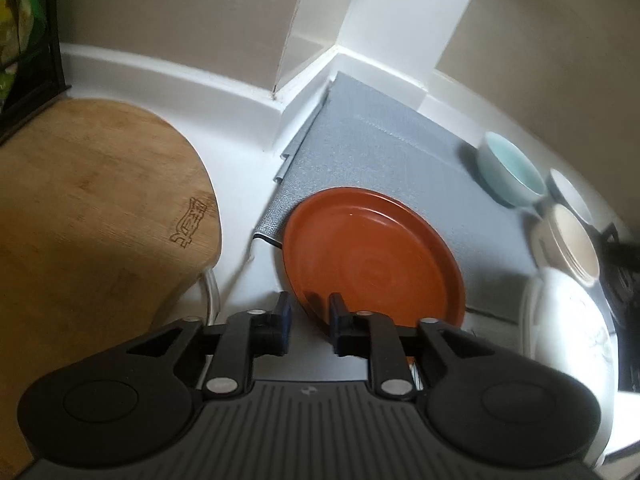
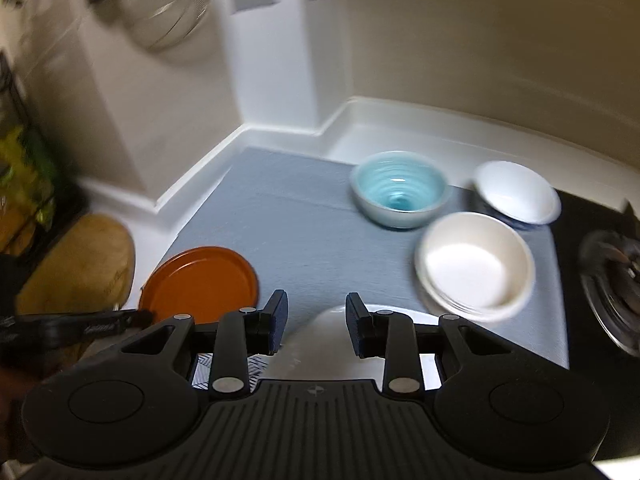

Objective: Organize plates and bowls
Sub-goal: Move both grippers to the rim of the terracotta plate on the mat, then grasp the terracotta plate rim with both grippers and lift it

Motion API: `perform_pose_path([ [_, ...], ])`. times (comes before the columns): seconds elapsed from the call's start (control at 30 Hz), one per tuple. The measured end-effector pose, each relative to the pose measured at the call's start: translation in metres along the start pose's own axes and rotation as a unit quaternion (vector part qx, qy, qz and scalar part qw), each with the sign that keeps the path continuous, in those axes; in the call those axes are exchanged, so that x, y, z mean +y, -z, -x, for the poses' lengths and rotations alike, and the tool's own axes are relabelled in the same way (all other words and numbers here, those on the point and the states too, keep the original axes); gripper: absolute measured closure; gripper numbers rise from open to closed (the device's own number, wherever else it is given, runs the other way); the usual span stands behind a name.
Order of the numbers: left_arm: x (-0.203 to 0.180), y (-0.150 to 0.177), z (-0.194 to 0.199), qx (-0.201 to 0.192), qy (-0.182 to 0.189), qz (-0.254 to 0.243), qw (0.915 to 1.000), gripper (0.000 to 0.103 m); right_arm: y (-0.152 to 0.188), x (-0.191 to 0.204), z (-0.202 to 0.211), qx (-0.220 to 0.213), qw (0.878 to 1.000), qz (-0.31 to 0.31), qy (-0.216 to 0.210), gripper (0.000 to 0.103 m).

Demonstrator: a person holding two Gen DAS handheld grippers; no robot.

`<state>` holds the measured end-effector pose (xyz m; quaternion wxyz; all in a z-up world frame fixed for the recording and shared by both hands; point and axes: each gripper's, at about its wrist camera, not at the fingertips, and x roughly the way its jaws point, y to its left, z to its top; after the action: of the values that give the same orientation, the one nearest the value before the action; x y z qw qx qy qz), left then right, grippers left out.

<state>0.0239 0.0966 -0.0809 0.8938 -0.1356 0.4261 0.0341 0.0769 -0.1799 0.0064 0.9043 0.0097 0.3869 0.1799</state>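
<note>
An orange plate [image 1: 372, 256] lies on the near left of a grey mat [image 1: 380, 148]. My left gripper [image 1: 310, 314] is open with its jaws astride the plate's near rim, not closed on it. The plate also shows in the right wrist view [image 2: 200, 280]. My right gripper [image 2: 316, 316] is open and empty above a white plate [image 2: 320, 344]. A blue bowl [image 2: 400, 188], a small white bowl [image 2: 516, 190] and a stack of cream bowls [image 2: 476, 264] stand on the mat's right side. The left gripper [image 2: 100, 326] shows at the left edge of the right wrist view.
A round wooden cutting board [image 1: 92, 216] lies left of the mat. A black rack [image 1: 24, 40] stands in the far left corner. A gas stove burner [image 2: 612, 280] is to the right of the mat. White walls and a pillar [image 1: 384, 20] close off the back.
</note>
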Motion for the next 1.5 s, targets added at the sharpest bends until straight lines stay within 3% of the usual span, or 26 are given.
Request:
perform_pose_path([
  [0.2, -0.002, 0.001, 0.008, -0.011, -0.019, 0.008, 0.9997, 0.069, -0.013, 0.033, -0.041, 0.018, 0.999, 0.022, -0.043, 0.069],
  [0.6, -0.003, -0.009, -0.010, -0.007, -0.016, -0.008, 0.9998, 0.069, -0.014, 0.050, -0.109, 0.090, 0.995, 0.017, -0.037, 0.069],
  [0.97, -0.006, -0.008, -0.016, -0.006, -0.011, -0.014, 0.9998, 0.070, -0.006, 0.051, -0.137, 0.132, 0.990, 0.004, -0.042, 0.069],
  [1.33, -0.009, -0.008, -0.020, 0.001, -0.013, -0.034, 0.9993, 0.071, 0.000, 0.049, -0.137, 0.131, 0.990, 0.000, -0.042, 0.080],
  [1.43, -0.009, -0.007, -0.021, -0.001, -0.020, -0.038, 0.9991, 0.079, 0.001, 0.050, -0.138, 0.128, 0.991, 0.002, -0.040, 0.082],
  [1.5, -0.006, -0.008, -0.019, -0.003, -0.023, -0.036, 0.9991, 0.089, 0.002, 0.050, -0.137, 0.125, 0.992, 0.004, -0.035, 0.087],
])
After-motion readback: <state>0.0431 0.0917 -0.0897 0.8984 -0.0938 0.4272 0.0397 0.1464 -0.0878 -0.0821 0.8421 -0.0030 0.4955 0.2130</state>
